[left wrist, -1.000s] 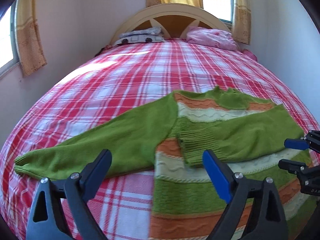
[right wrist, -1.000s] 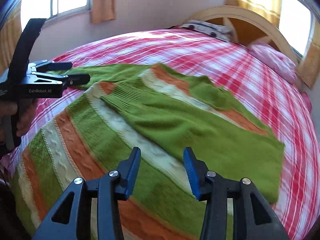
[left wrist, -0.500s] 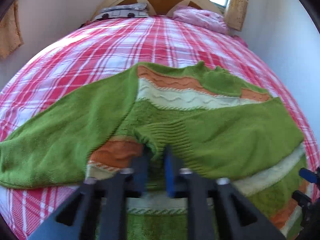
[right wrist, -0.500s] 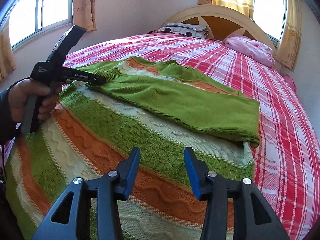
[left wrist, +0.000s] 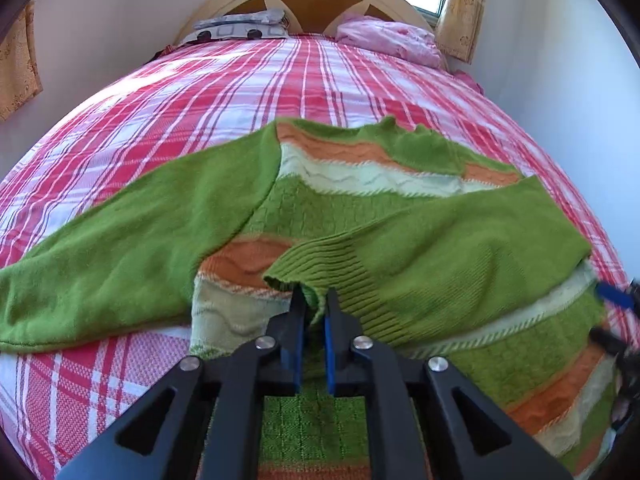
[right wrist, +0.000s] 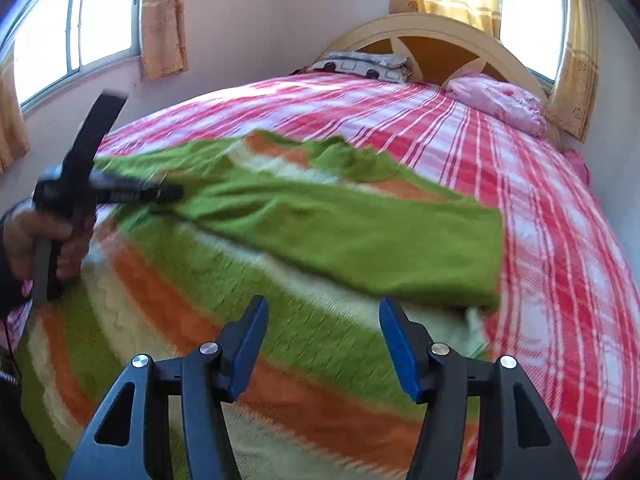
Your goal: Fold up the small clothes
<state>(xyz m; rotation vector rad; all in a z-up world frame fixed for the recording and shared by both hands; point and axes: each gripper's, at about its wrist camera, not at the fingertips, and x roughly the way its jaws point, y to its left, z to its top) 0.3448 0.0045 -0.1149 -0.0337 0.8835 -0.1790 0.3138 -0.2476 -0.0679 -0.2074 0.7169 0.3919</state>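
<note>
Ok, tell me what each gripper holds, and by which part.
Left gripper pinches the sweater by the ribbed cuff of the folded-in sleeve. Right gripper holds nothing; its jaws are open above the sweater.

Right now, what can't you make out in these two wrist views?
- Green, orange and cream striped knitted sweater: its hem is cut off by the bottom edge in both views.
- Ribbed cuff: the pinched edge is hidden between the left gripper fingers.
- Right gripper: motion blur hides whether it touches the knit.

We see a red plaid bed [left wrist: 168, 128] bearing a green striped sweater [left wrist: 400, 248] near us, pillows [left wrist: 240, 28] far.
</note>
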